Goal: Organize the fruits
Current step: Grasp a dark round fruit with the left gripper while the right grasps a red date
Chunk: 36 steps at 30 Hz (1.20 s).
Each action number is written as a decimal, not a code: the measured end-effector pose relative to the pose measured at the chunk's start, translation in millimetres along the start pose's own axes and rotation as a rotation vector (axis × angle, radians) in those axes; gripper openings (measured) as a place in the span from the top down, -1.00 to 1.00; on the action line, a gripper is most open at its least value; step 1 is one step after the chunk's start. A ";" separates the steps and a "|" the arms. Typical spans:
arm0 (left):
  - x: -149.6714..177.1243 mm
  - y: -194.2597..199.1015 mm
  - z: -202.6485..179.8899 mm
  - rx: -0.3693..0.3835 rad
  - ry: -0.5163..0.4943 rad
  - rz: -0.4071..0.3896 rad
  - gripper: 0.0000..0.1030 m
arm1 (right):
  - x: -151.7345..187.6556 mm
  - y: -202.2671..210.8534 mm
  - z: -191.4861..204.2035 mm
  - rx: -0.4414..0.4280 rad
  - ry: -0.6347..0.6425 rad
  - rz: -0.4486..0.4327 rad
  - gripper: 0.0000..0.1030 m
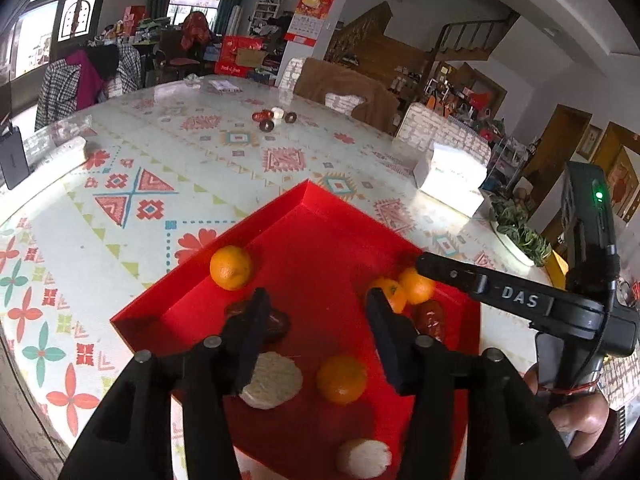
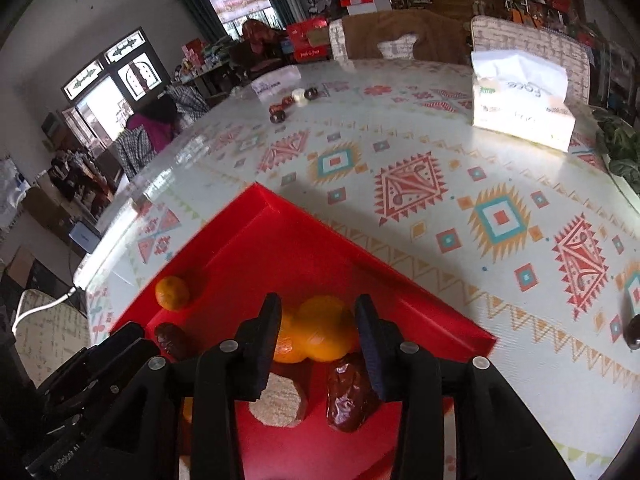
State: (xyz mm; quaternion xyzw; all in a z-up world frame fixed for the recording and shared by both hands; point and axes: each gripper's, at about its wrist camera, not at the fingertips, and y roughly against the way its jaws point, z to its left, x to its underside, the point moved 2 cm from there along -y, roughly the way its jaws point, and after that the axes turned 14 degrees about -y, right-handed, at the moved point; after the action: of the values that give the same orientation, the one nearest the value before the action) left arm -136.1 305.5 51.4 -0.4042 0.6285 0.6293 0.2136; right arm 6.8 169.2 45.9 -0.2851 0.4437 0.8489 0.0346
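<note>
A red tray (image 1: pixel 304 200) lies on the patterned table and shows in the right wrist view too (image 2: pixel 256 200). It holds several oranges: one at the left rim (image 1: pixel 231 267), one near the middle (image 1: pixel 341 379) and a pair at the right (image 1: pixel 416 286). Dark red dates (image 1: pixel 432 318) and pale round cakes (image 1: pixel 274 380) lie among them. My left gripper (image 1: pixel 316 300) is open and empty above the tray. My right gripper (image 2: pixel 316 314) is open, its jaws on either side of the orange pair (image 2: pixel 320 334), with a date (image 2: pixel 348 394) just below.
A tissue box (image 2: pixel 520 108) stands at the table's far right. A small group of dates and a cake (image 2: pixel 292 100) lies at the far side. A dark object (image 2: pixel 634 332) lies at the right edge. Chairs ring the table.
</note>
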 end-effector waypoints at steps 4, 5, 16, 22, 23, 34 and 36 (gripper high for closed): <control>-4.6 12.9 -13.4 0.003 -0.016 -0.018 -0.02 | -3.2 29.4 -7.9 -0.025 -0.014 -0.053 0.06; -6.0 16.5 -18.1 0.002 -0.024 -0.024 -0.07 | -3.9 37.8 -12.5 -0.028 -0.022 -0.067 0.05; -11.4 35.7 -94.1 0.100 -0.130 -0.048 -0.25 | 0.2 152.6 -135.1 0.055 -0.190 -0.251 -0.09; -5.9 20.8 -148.5 0.187 -0.209 -0.007 -0.26 | 9.1 215.3 -225.3 0.174 -0.335 -0.342 -0.13; -5.0 18.3 -157.5 0.203 -0.222 0.003 -0.26 | 11.2 220.8 -236.9 0.191 -0.354 -0.346 -0.13; 1.9 5.8 -203.5 0.206 -0.306 0.044 -0.26 | 21.4 177.6 -287.7 0.243 -0.404 -0.224 -0.14; 0.9 2.4 -207.6 0.199 -0.316 0.047 -0.26 | 20.1 162.6 -285.4 0.251 -0.388 -0.199 -0.14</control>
State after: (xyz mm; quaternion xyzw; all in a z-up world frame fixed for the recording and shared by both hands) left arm -88.6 105.0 76.4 -0.2623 0.6556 0.6246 0.3336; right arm 68.7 -153.4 28.2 -0.1525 0.5004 0.8184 0.2378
